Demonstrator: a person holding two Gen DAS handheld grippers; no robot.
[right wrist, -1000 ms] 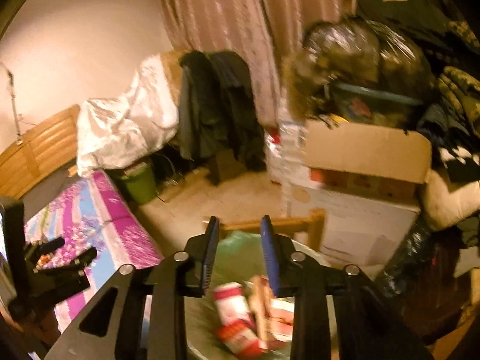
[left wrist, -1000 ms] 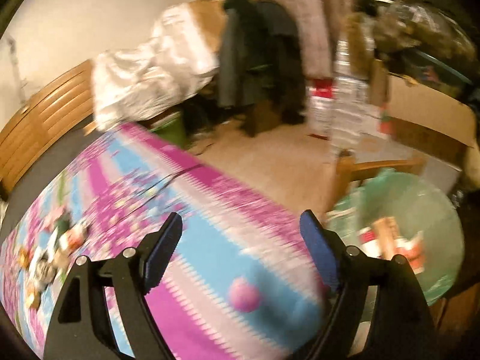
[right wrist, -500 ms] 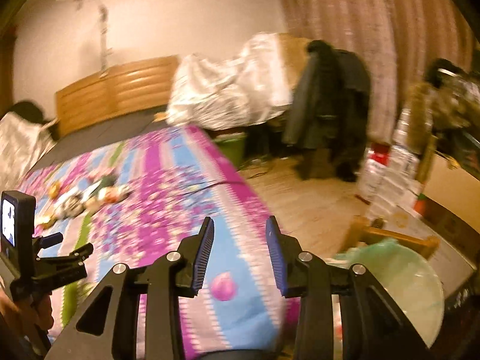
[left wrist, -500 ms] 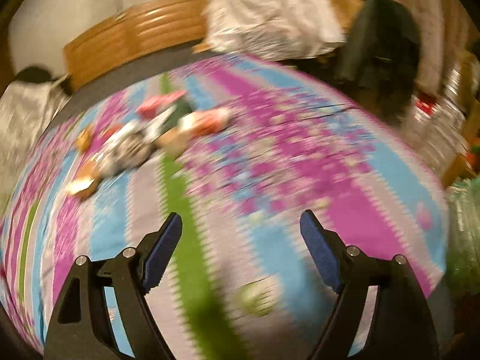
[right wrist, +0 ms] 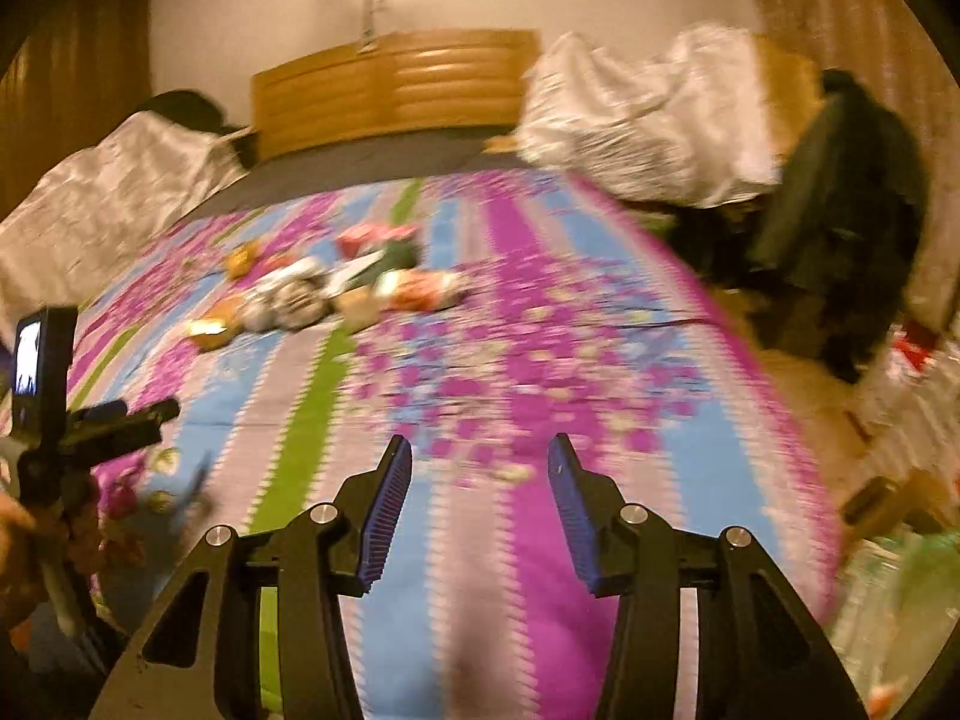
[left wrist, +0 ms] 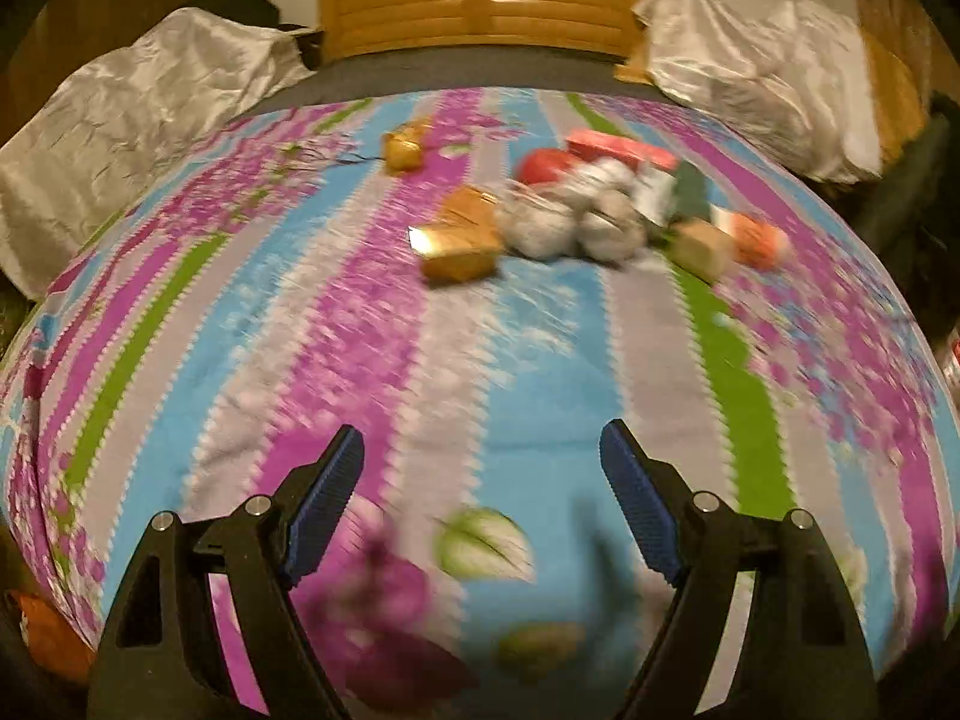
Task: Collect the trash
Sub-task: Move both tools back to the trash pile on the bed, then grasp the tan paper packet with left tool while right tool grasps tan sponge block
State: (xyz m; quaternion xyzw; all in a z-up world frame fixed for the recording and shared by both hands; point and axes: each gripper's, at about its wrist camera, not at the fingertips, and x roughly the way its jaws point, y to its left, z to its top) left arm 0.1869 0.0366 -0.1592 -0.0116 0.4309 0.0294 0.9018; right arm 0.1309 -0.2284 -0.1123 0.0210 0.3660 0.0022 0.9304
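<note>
We face the trash pile (left wrist: 576, 204) at twelve o'clock; left gripper (left wrist: 480, 468) open and empty, right gripper (right wrist: 480, 486) opening, empty; next, reach in.

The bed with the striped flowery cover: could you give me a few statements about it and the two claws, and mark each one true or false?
1. A cluster of trash lies on the striped purple, blue and green bed cover. True.
2. The left claw grips a crumpled silver foil ball. False: nothing is between its blue pads; the foil balls lie farther up the bed.
3. The right claw is empty. True: its jaws are opening with only the cover beyond them.
4. The wooden headboard is painted white. False: it is bare brown wood.
5. A small golden-brown box lies left of the foil balls in the left wrist view. True.
</note>
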